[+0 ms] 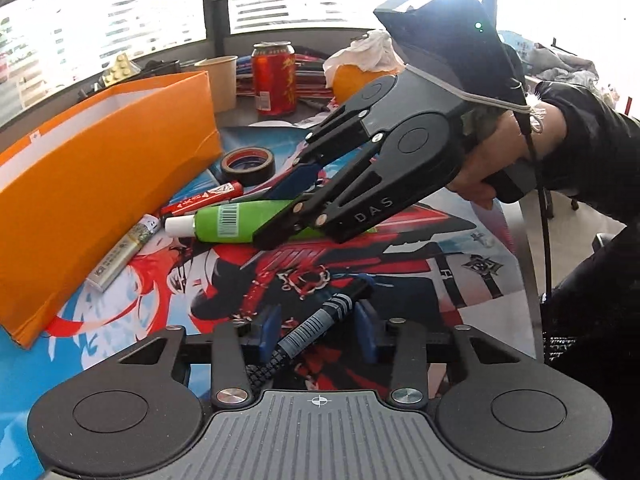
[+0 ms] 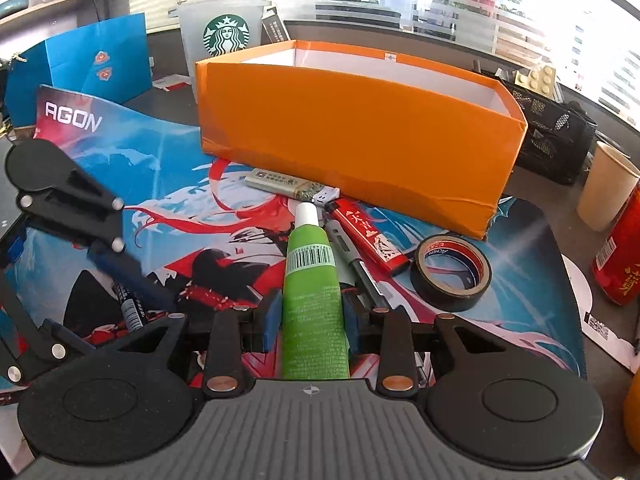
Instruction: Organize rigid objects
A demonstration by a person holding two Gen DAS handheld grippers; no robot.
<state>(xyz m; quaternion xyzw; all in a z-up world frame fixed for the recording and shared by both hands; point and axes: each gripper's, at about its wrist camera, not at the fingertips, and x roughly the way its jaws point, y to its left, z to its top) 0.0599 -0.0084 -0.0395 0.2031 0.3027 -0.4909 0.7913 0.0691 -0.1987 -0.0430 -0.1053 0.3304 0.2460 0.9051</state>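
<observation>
Left wrist view: left gripper sits low over a printed desk mat, its blue pads standing apart on either side of a black marker pen. The pen lies on the mat, its long axis slanting from near-left to far-right, so it crosses the gap at an angle rather than running straight along the fingers. The left pad looks close to the barrel, the right pad apart from it; I judge the jaws part open and not gripping, though the low angle makes contact hard to confirm. Farther ahead, the right gripper reaches in from the right and straddles a green tube with a white cap pointing left toward an orange box. A silver lighter, a red lighter and a tape roll lie near the box.

Right wrist view: the green tube lies directly between the right gripper pads, its long axis running straight ahead along the fingers, cap toward the orange box just beyond. Both pads appear pressed to its sides, so I judge it clamped. The box's open top lies ahead and above, so a lift forward over the near wall is what the tube needs. The left gripper shows at left over the marker pen.
</observation>
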